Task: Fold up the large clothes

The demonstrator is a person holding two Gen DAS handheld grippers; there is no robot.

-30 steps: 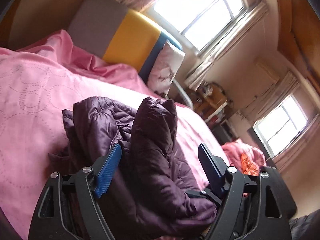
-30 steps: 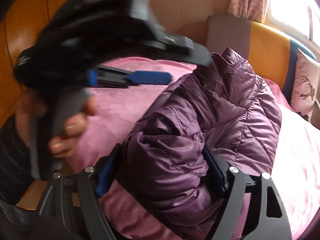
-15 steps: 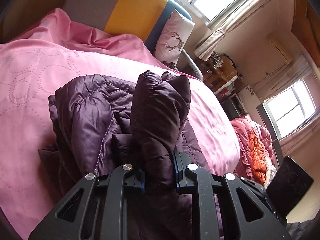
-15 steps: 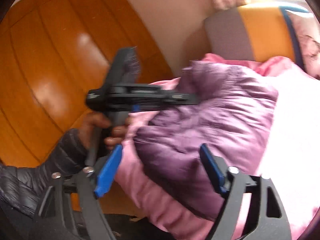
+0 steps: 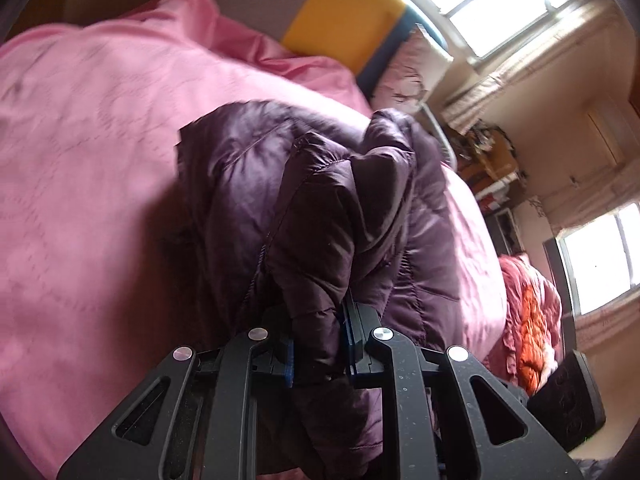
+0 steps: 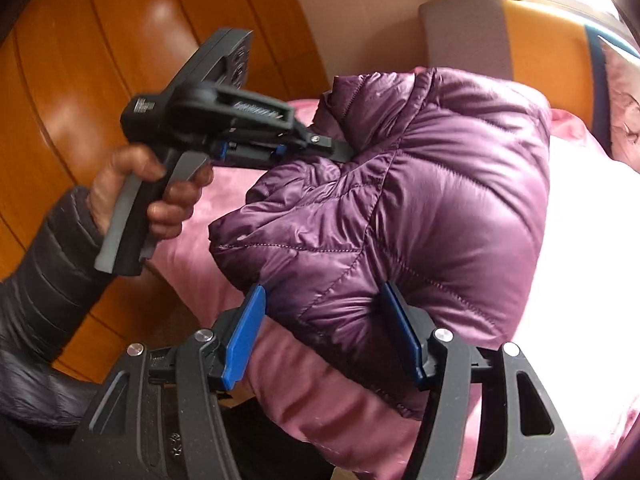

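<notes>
Gripping a thick fold of the purple puffer jacket [image 5: 320, 216], the left gripper [image 5: 318, 354] has its jaws pressed close on the fabric, the bunch standing up between the blue pads. The jacket sits heaped on the pink bedspread [image 5: 92, 168], near the edge of the bed, headboard [image 6: 496, 36] beyond it.

Right gripper [image 6: 324, 332] — jaws closing around a bulging quilted section at the near side of the heap; the far pad dents the fabric, the near blue pad looks just clear of it, so no firm pinch yet by my reading.

From the right wrist view the left gripper [image 6: 340, 150] bites into the upper left of the bundle, a hand [image 6: 152, 196] on its handle.

Progress: early, I judge. Jacket is crumpled and doubled over itself, not laid flat; no neat fold visible. Left to do — secure the second hold, spread the garment, fold sleeves and body.
</notes>
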